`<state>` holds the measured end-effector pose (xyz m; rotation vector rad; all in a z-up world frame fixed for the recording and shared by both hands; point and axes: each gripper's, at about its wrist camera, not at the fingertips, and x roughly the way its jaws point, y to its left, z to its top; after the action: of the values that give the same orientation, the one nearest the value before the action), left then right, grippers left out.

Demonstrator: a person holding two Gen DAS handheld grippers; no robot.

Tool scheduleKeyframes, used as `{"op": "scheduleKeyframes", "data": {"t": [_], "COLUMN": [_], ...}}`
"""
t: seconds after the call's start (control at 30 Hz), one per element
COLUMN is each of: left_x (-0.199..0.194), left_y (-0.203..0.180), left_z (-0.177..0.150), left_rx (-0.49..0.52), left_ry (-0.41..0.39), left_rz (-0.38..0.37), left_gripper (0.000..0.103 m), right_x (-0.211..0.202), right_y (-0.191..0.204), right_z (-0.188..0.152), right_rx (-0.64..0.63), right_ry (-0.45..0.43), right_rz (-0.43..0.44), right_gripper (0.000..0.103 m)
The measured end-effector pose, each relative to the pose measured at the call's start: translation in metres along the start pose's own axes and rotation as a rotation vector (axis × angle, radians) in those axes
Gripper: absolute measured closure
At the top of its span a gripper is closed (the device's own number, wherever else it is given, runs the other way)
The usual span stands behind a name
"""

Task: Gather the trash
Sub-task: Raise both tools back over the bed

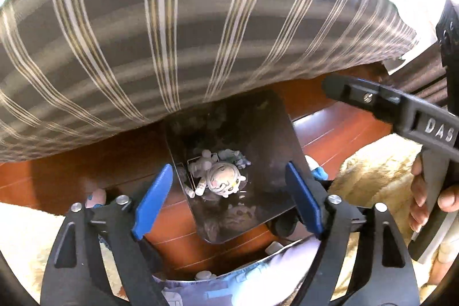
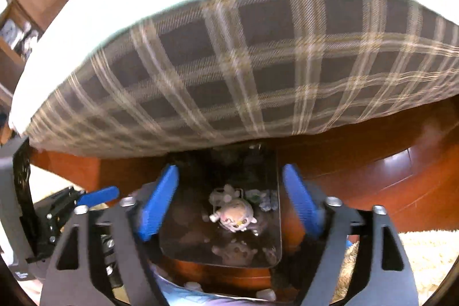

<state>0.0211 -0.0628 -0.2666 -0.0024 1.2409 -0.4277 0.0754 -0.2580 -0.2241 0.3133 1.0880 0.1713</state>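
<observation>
A dark, shiny trash bin stands on the red wooden floor beside the bed. Inside lie crumpled wrappers, small white bottles and a round white toy-like ball. My left gripper is open and empty above the bin's mouth. My right gripper is also open and empty, over the same bin, with the ball below between its fingers. The right gripper's body also shows in the left wrist view, held by a hand.
A bed with a grey plaid cover overhangs the bin's far side; it also shows in the right wrist view. A cream shaggy rug lies to the right. White bits lie on the floor nearby.
</observation>
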Motion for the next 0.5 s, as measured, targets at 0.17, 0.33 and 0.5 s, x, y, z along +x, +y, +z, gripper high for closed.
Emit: {"op": "scheduleKeyframes", "data": {"t": [0.17, 0.33, 0.5], "left_x": [-0.052, -0.102, -0.136], "left_y": [-0.008, -0.008, 0.004], "left_z": [0.019, 0.046, 0.086], "left_rx": [0.053, 0.080, 0.079], "left_ry": [-0.108, -0.224, -0.303], "left_rz": [0.012, 0.051, 0.103], "left_gripper": [0.016, 0.012, 0.012], "right_x": [-0.046, -0.096, -0.112], "right_y": [0.003, 0.012, 0.024], "right_z": [0.024, 0.058, 0.096], "right_rx": [-0.019, -0.071, -0.132], "right_ry": [-0.097, -0.213, -0.273], "right_rz": [0.014, -0.002, -0.045], "right_gripper": [0.012, 0.009, 0.009]}}
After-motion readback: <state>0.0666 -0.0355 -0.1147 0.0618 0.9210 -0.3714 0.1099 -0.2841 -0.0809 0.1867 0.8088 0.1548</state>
